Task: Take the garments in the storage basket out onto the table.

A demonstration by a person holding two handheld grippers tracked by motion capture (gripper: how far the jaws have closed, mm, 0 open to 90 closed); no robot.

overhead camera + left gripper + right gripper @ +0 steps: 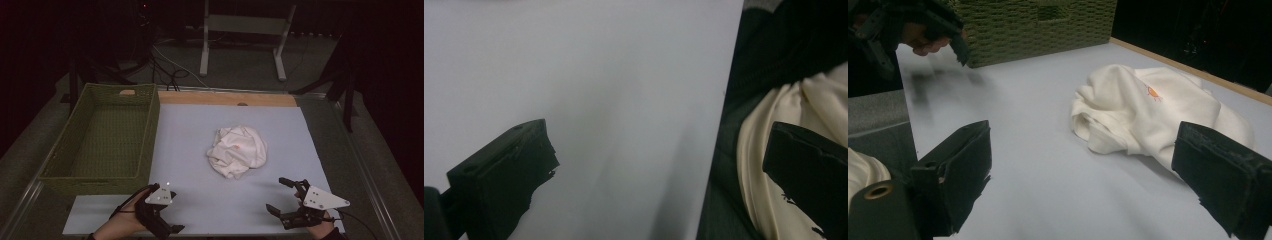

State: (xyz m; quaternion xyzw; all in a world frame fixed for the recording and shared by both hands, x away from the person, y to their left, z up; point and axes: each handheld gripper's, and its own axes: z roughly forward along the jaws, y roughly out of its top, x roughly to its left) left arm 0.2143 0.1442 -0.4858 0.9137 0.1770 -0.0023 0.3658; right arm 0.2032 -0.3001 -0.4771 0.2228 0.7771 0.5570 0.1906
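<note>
A: Look at the right gripper [281, 196]. What is it doing?

B: It sits low at the near edge of the mat, and its two black jaws are wide apart with nothing between them. It points at the white cloth [237, 150].

A: And the left gripper [167, 220]?

B: It is at the near edge too, just in front of the green basket [147, 127]. Its jaws are apart as well, and it is empty.

A: Where is the cloth?

B: It lies in a crumpled heap in the middle of the light blue mat [190, 130]. It is well apart from both grippers, and the basket is off to its left. There is a tiny orange mark on it.

A: What could go wrong?

B: I think the cloth is soft and bunched up. If a gripper pinches only a thin top fold, the rest may hang down and drag on the mat. It could also slip out on the way. And the basket wall is tall, so a low-hanging bit might catch on the rim.
</note>
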